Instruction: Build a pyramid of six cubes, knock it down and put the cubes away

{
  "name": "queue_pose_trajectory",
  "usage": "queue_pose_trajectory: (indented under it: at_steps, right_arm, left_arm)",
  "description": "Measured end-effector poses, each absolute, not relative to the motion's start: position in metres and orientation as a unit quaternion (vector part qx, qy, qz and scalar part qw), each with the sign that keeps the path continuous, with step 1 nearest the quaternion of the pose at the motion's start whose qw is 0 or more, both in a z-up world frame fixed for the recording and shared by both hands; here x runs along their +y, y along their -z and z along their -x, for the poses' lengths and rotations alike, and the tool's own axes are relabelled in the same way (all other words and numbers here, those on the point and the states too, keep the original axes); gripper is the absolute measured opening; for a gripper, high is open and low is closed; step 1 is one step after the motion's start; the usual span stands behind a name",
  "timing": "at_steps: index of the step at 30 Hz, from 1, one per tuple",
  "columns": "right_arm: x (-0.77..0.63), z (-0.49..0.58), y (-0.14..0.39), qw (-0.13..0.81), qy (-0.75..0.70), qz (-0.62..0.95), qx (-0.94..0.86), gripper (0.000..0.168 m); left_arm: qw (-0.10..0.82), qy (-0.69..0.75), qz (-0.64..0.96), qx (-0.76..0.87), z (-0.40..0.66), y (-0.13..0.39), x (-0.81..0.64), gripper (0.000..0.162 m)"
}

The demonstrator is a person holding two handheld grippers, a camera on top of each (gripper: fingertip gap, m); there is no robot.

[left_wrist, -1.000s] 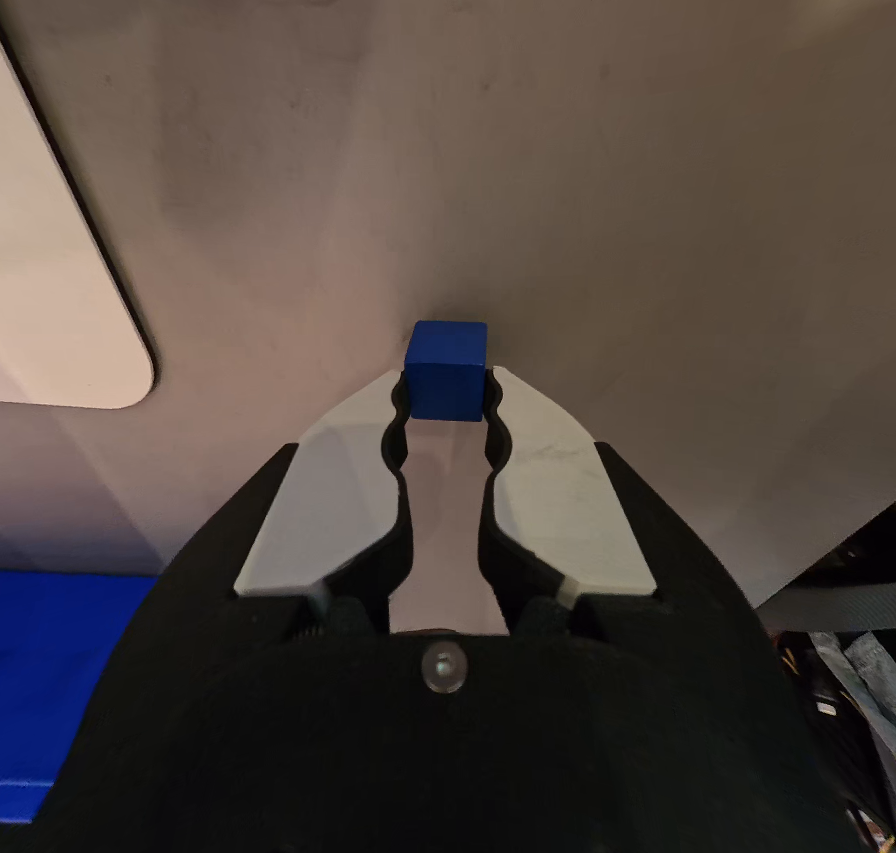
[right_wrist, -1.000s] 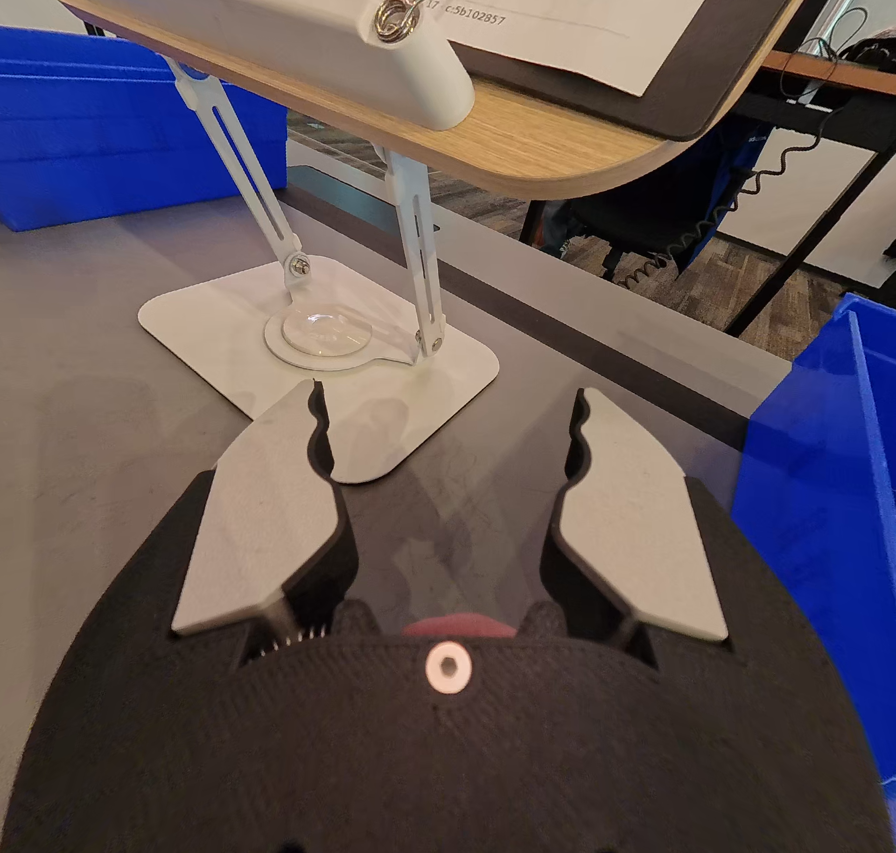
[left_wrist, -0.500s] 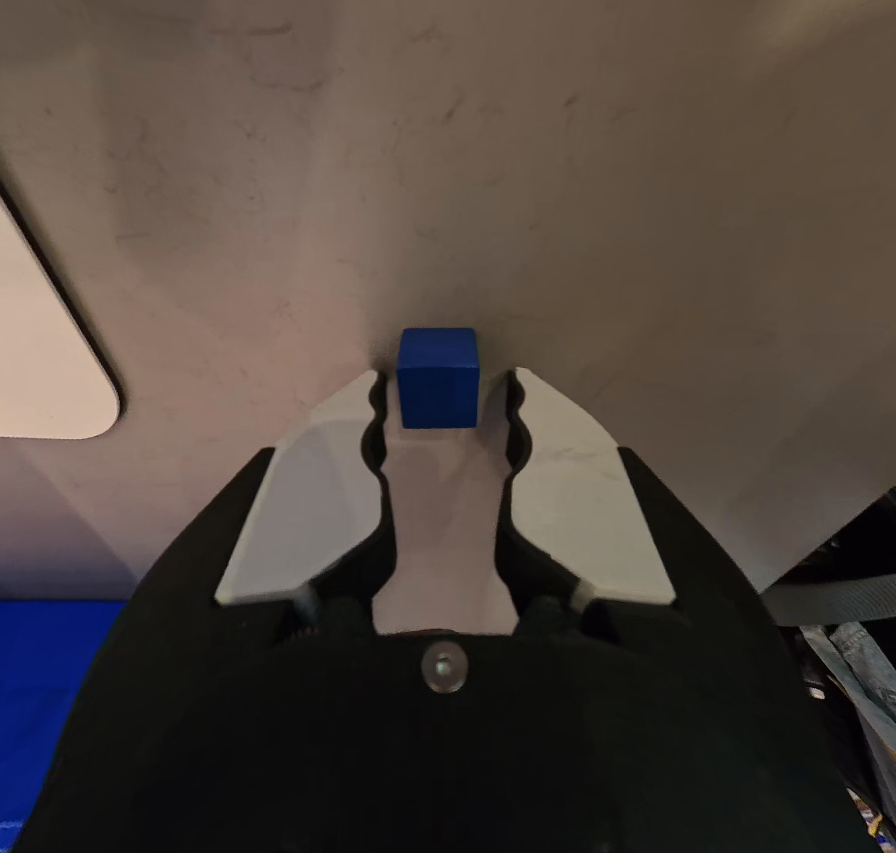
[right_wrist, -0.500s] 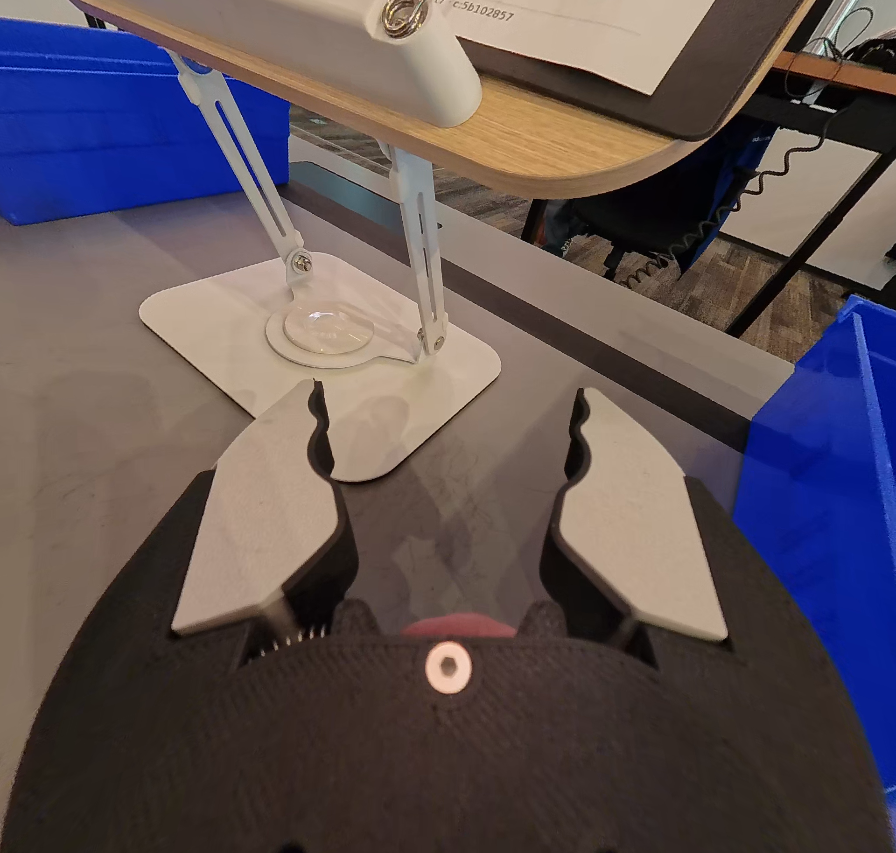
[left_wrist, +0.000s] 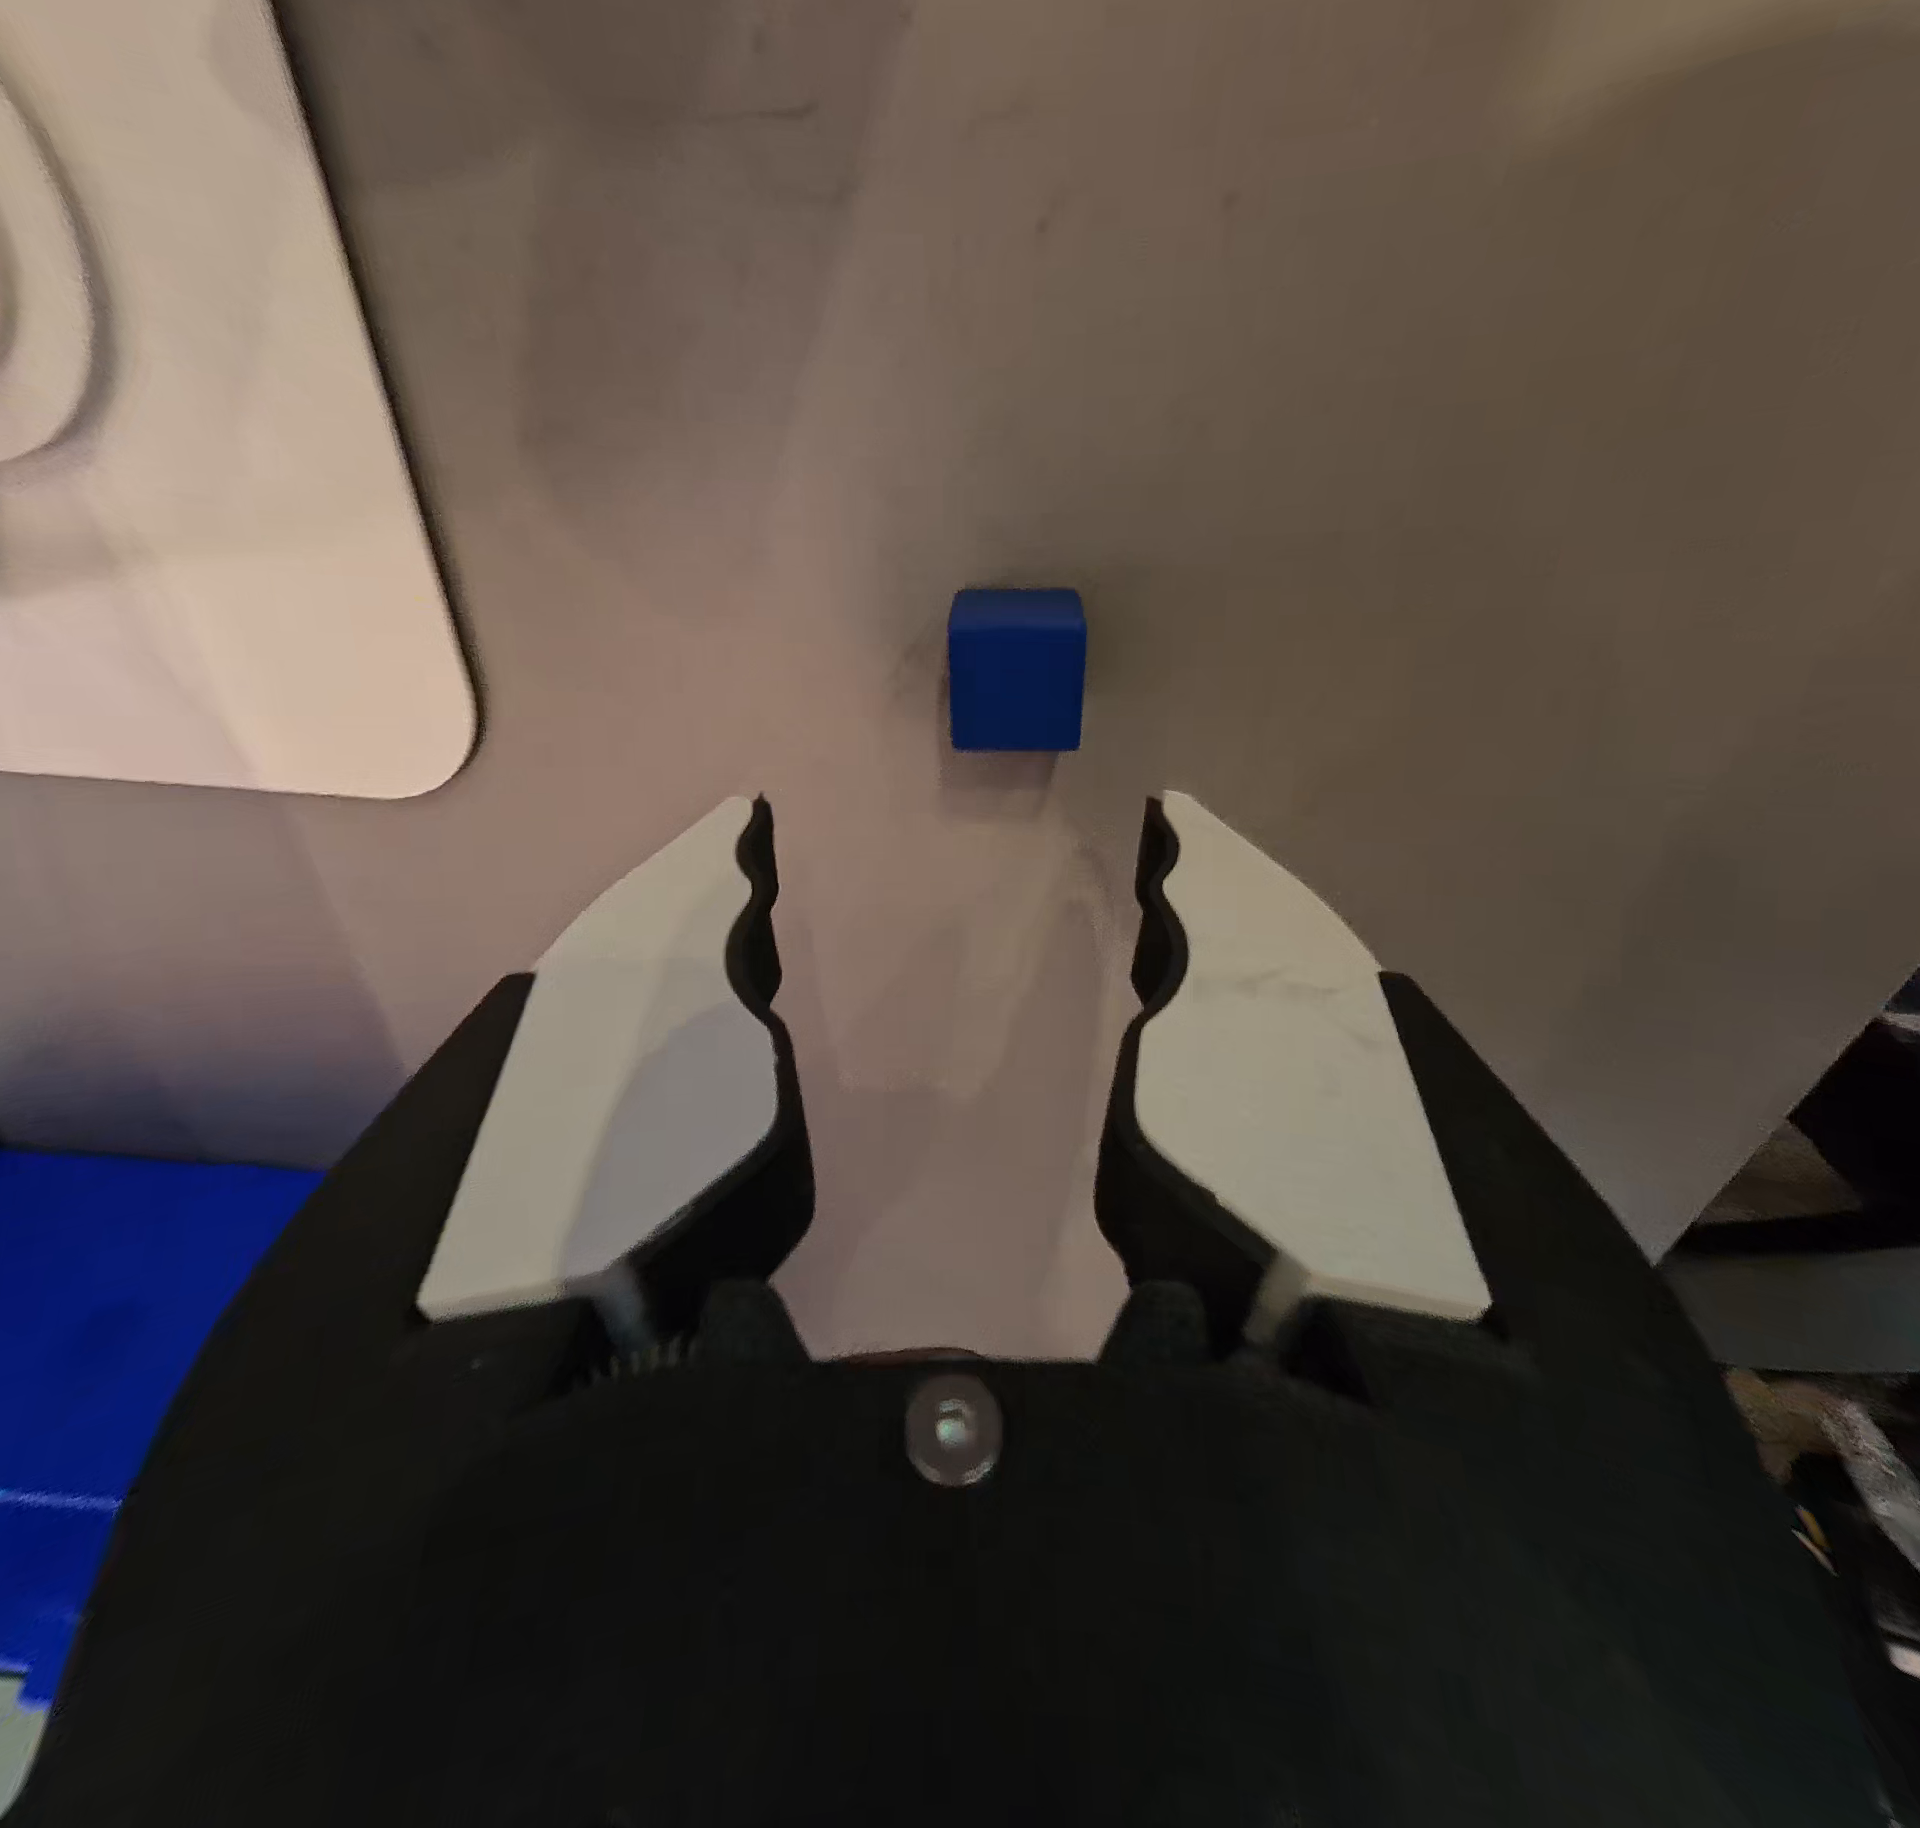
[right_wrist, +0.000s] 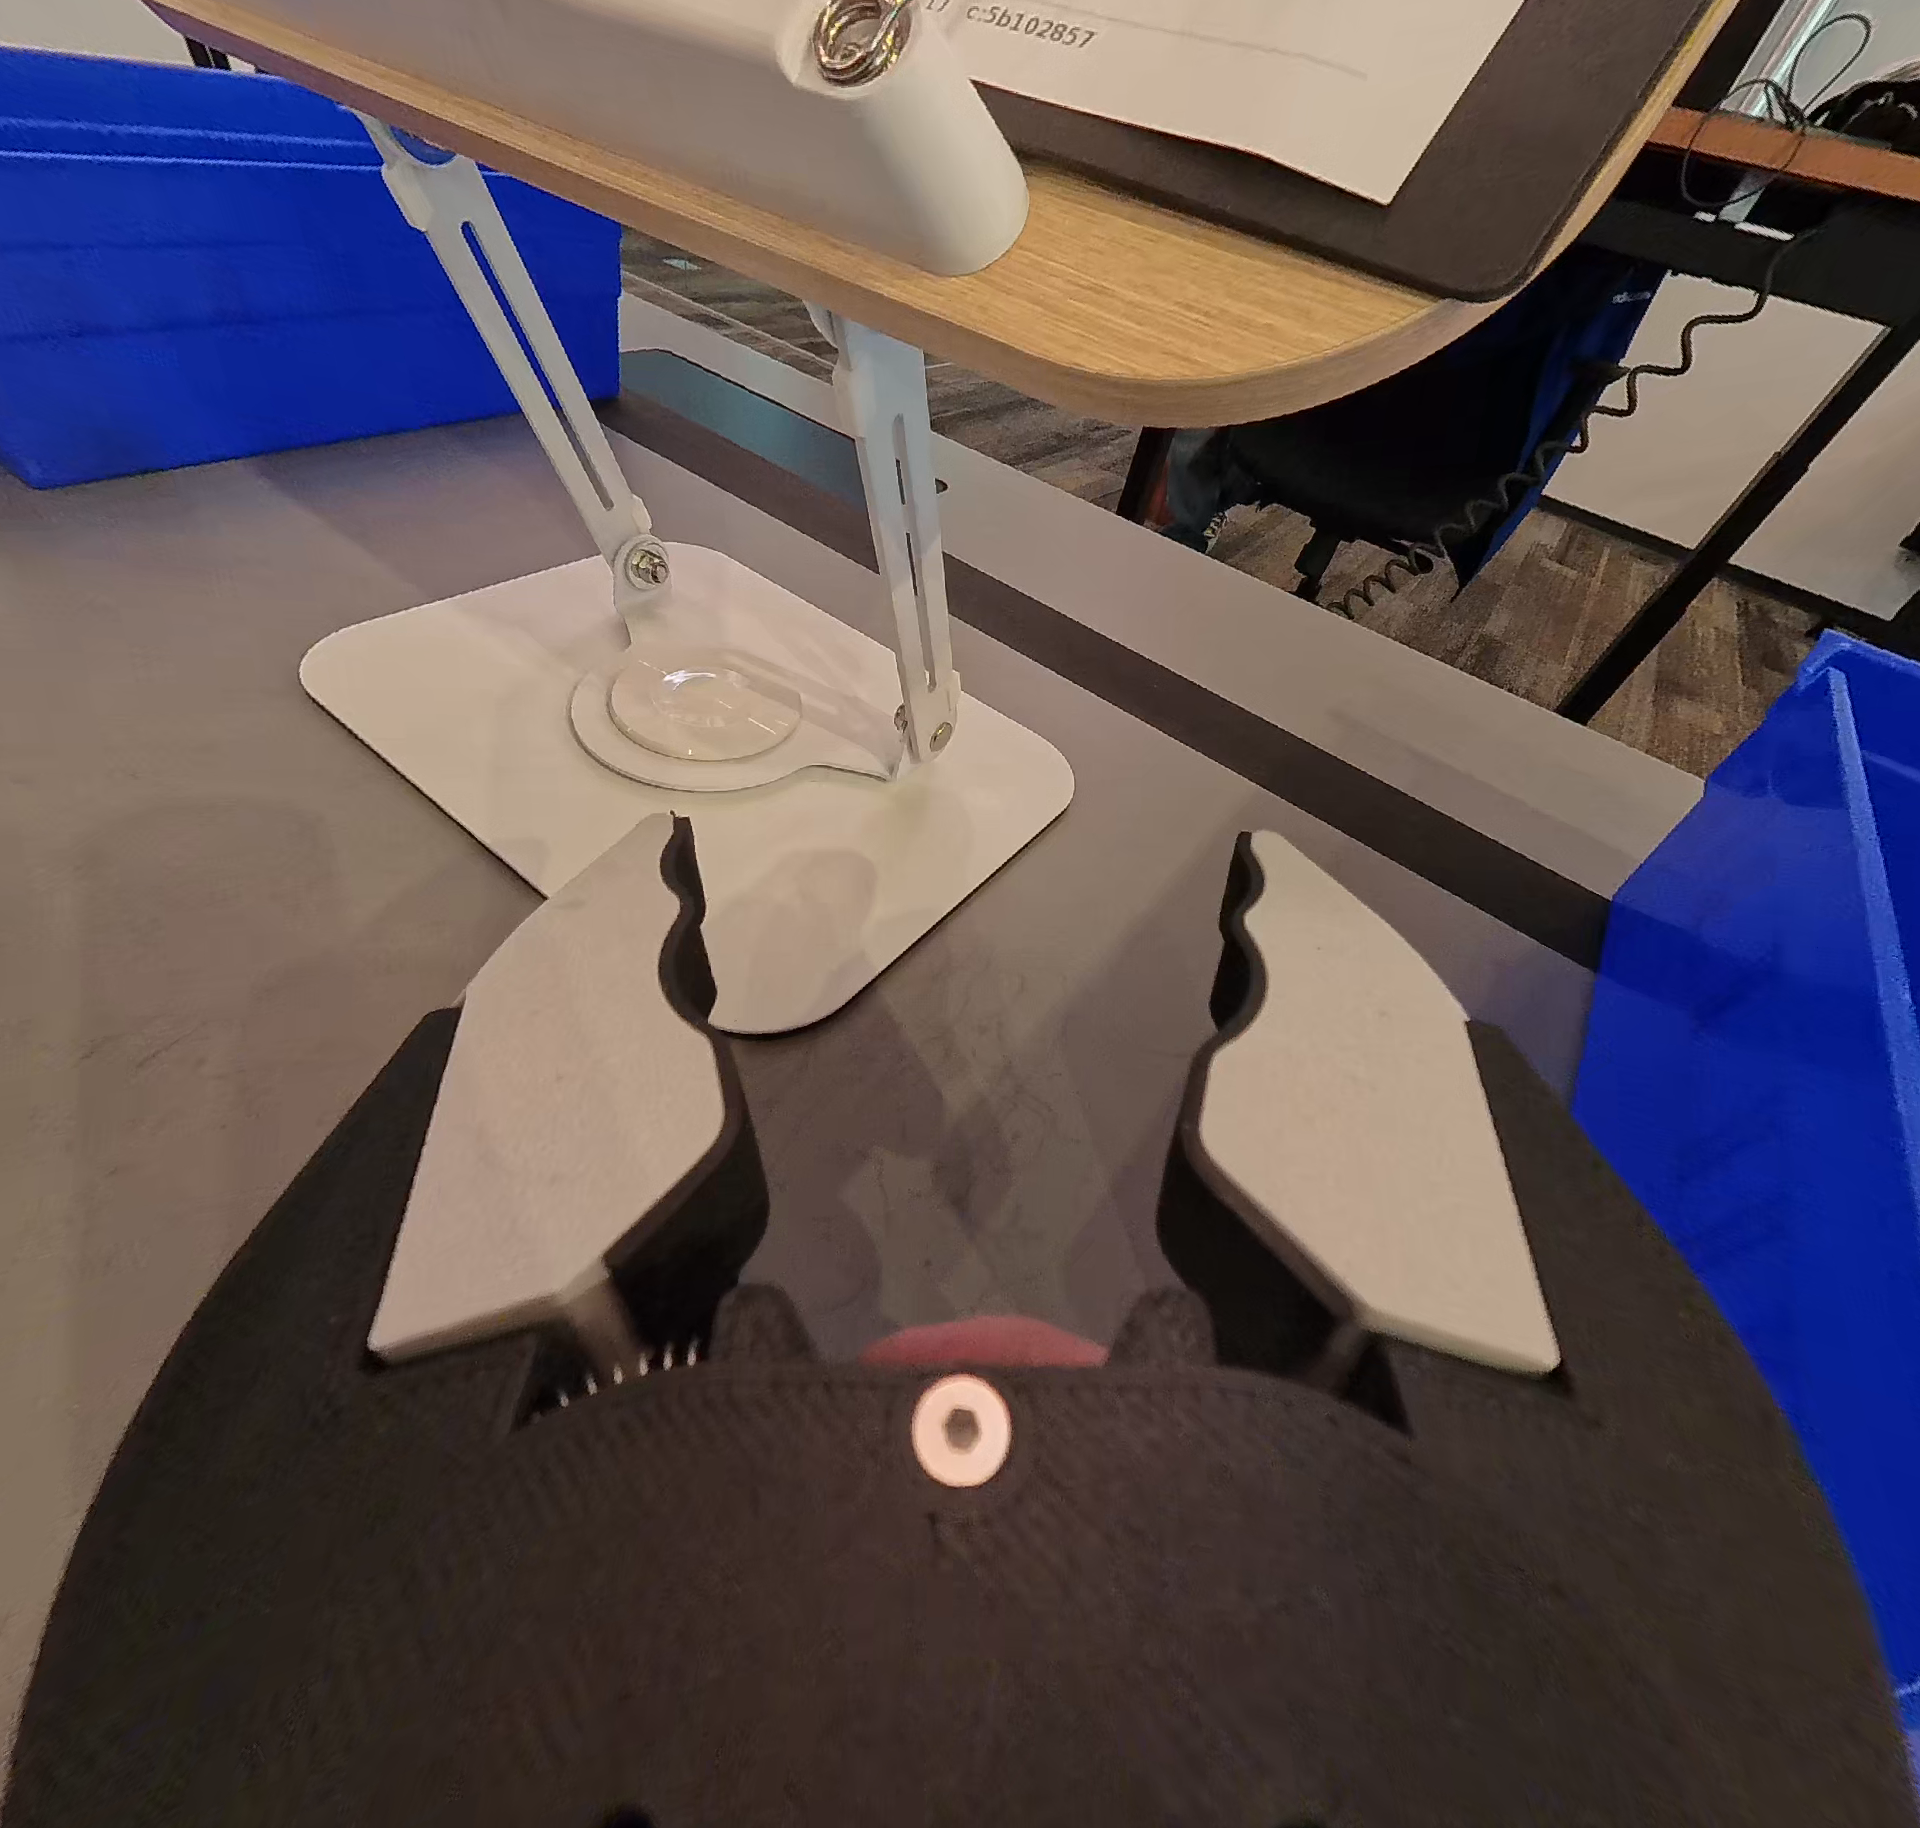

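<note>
A: One blue cube (left_wrist: 1016,672) is all I can see of the six. It sits alone on the grey tabletop (left_wrist: 1351,376), just ahead of the left tongs (left_wrist: 951,804), not touching them.

B: And the tongs, how are they?

A: Left tongs are spread, with nothing between the jaws. The right tongs (right_wrist: 961,828) are also spread wide and empty, and they point at the white base of the stand (right_wrist: 956,843), with a blue bin (right_wrist: 1766,999) on their right.

B: What could go wrong from here?

A: I think the cube is a little right of the middle line of the left tongs. If they go forward and close like this, one finger could push the cube and turn it or slide it away. Also the view is slightly blurred, so aiming may be less sure.

B: The pose?

A: The left one looks steeply down on the tabletop. The right one is held low and looks along the tabletop, almost level.
</note>
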State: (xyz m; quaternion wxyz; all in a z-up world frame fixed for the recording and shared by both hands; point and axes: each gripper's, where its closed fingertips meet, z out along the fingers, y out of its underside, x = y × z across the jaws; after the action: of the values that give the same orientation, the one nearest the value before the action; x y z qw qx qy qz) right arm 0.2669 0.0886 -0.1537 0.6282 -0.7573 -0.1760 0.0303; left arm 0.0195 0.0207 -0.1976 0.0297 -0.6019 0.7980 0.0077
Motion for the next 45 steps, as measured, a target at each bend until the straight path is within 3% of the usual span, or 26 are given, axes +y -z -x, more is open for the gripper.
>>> queue_pose_trajectory:
  at_steps: [25,34,45]
  right_arm:
    - [0.088,-0.266,0.154,0.628,-0.033,0.757,-0.179,0.095]
    - [0.088,-0.266,0.154,0.627,-0.035,0.757,-0.18,0.095]
    - [0.088,-0.264,0.155,0.623,-0.034,0.759,-0.186,0.095]
  left_arm:
    - [0.227,-0.024,0.666,0.71,0.084,0.096,0.188,0.058]
    - [0.211,-0.045,0.687,0.693,0.132,0.112,0.271,0.053]
    - [0.108,-0.145,0.698,0.693,0.178,0.181,0.349,0.053]
